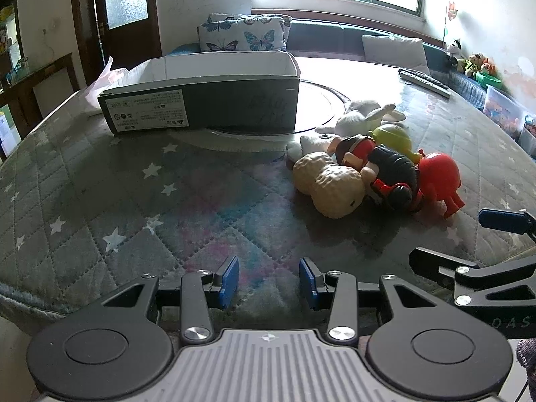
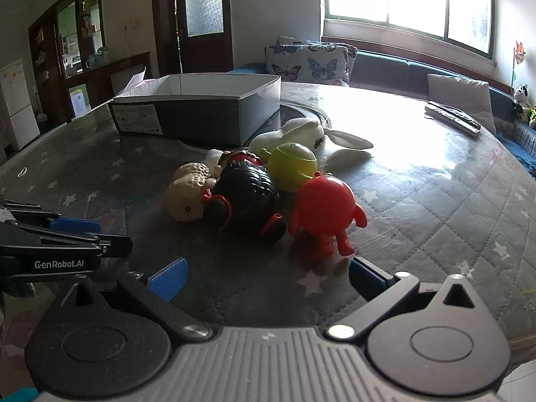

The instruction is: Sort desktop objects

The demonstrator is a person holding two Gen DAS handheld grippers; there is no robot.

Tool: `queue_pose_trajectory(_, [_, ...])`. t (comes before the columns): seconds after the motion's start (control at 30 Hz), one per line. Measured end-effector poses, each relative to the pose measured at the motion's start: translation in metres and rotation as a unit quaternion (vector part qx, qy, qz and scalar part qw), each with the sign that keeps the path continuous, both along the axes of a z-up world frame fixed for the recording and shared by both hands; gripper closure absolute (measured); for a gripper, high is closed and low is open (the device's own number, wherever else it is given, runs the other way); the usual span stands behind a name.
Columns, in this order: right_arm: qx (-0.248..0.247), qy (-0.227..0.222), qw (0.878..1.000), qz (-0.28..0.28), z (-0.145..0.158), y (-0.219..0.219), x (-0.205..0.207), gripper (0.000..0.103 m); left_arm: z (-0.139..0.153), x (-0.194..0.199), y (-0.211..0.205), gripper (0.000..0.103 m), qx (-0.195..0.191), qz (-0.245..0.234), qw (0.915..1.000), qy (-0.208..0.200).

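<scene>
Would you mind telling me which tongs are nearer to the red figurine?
Right. The right tongs sit open just short of the red figurine, aimed at it. The left tongs, also open, are farther back and off to the figurine's left.

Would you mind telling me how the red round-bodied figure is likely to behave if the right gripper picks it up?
The red figure looks like glossy hard plastic, so it is probably stiff and light, perhaps slippery between the pads. It stands on small legs under a round body, so a nudge may tip it. The right gripper is open just before it.
</scene>
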State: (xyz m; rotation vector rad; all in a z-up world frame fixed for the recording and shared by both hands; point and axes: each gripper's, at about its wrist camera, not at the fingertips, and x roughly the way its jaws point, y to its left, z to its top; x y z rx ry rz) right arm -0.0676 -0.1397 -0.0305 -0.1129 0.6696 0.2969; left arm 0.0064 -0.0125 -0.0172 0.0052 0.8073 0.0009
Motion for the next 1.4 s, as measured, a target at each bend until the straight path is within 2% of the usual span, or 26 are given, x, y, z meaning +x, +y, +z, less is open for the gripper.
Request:
queue_pose_trajectory(0.67, [0.005, -0.002, 1.0, -0.006, -0.012, 0.031, -0.051, 0.0, -0.001, 0.006, -0.004, 0.06, 0.002, -0.004, 1.0, 0.003])
queue_pose_trajectory(0.93, [0.01, 0.003, 1.0, -0.009, -0.013, 0.022, -0.053, 0.0, -0.001, 0.01, -0.006, 0.06, 0.003, -0.006, 1.0, 0.004])
queue_pose_trajectory(1.1, [0.011, 0.004, 1.0, -0.007, -0.015, 0.027, -0.069, 0.0, -0.001, 0.012, -0.006, 0.06, 0.003, -0.007, 1.0, 0.004])
queue_pose_trajectory(1.23, [0.012, 0.008, 1.0, -0.005, -0.012, 0.025, -0.049, 0.0, -0.001, 0.013, -0.006, 0.06, 0.003, -0.008, 0.9999, 0.005])
queue_pose_trajectory(1.4, [0.015, 0.011, 1.0, -0.003, -0.008, 0.036, -0.048, 0.0, -0.001, 0.015, -0.007, 0.06, 0.002, -0.009, 0.9999, 0.006])
